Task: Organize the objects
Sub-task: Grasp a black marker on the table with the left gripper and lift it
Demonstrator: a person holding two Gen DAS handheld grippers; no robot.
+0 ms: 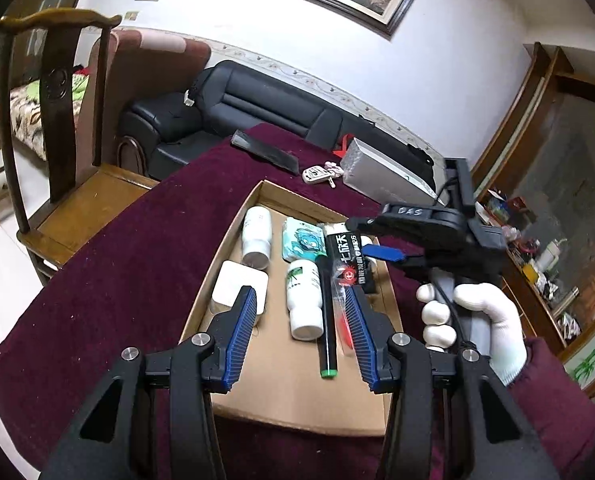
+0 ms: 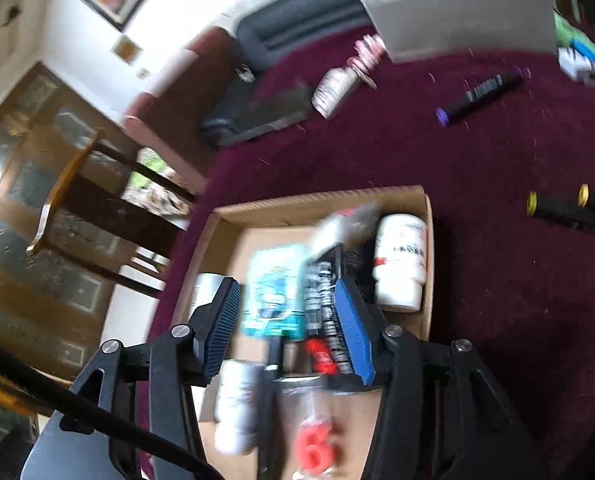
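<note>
- Cardboard box (image 1: 265, 200) sits on maroon counter (image 1: 97, 280); holds bottles, tissue pack, black packet (image 1: 343, 258), pen.
- Packet: light, crinkly, slippery film; prob best pinched at flat middle.
- Left gripper (image 1: 301, 312) fingers spread, empty, over box.
- Right gripper (image 2: 287, 308) fingers spread, packet between them; pressing? can't tell.
- Right gripper body reads "DAS"; packet print Chinese.

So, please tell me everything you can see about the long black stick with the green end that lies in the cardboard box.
The long black stick with the green end is a slim, straight rod, matte black like plastic, with a bright green cap at its near tip. It lies flat on the floor of the shallow brown cardboard box, running lengthwise. On one side it lies against a white bottle with a green label; on the other is a black packet with white characters. No gripper touches it.
</note>
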